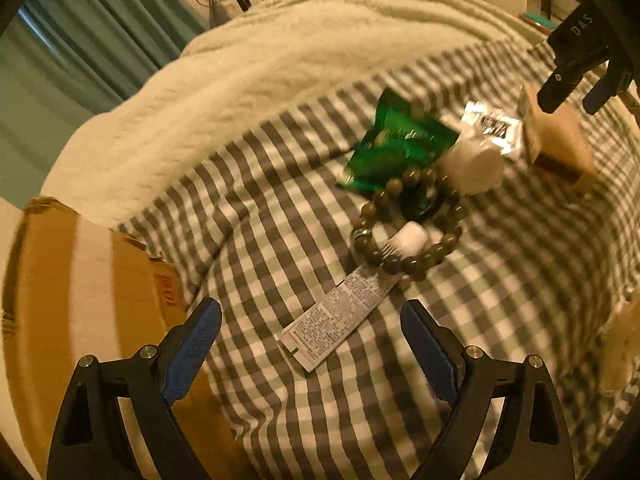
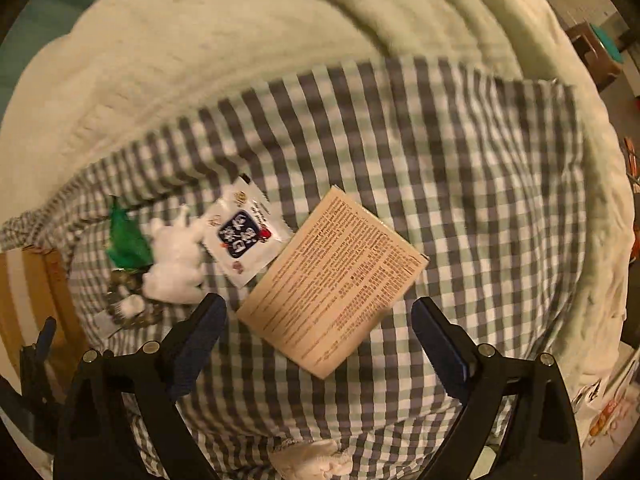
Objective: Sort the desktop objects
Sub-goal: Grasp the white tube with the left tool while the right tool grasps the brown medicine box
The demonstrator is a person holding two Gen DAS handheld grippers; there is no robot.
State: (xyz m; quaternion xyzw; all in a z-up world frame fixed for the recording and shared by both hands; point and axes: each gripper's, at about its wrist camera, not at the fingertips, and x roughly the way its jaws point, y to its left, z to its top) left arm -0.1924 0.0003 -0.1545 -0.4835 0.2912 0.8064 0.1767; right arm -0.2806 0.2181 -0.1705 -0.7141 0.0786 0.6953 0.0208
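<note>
Bedding fills both views: a cream blanket [image 1: 224, 92] lies across the far side, and a grey-and-white checked sheet [image 1: 280, 208] spreads over the near part, carrying the things to be sorted. In the left wrist view a cardboard box [image 1: 92, 288] sits at 9 o'clock, off the sheet's edge. On the sheet, toward 1 o'clock in that view, lies the cluster. The tan printed box [image 2: 334, 280] is the biggest piece; in the right wrist view it lies flat near the centre, just ahead of the fingers and between their lines. At about 10 o'clock from it, touching its corner, is a white sachet [image 2: 246, 236] with a dark label. Beside that, further toward 9 o'clock, sits a white fluffy toy [image 2: 176, 264], and past it a green packet [image 2: 128, 240]. In the left wrist view a bead bracelet [image 1: 404, 220] overlaps the green packet's near end, with a tube [image 1: 340, 312] running from inside the ring toward 7 o'clock, its white cap [image 1: 412, 236] within the beads. The left hand-held gripper [image 1: 312, 320] stands wide open and holds nothing; the tube's flat end lies on the sheet between its blue pads [image 1: 192, 352], touching neither. The right hand-held gripper [image 2: 320, 320] is likewise spread wide and empty, over the tan box's near edge, and also shows at 2 o'clock in the left view.
</note>
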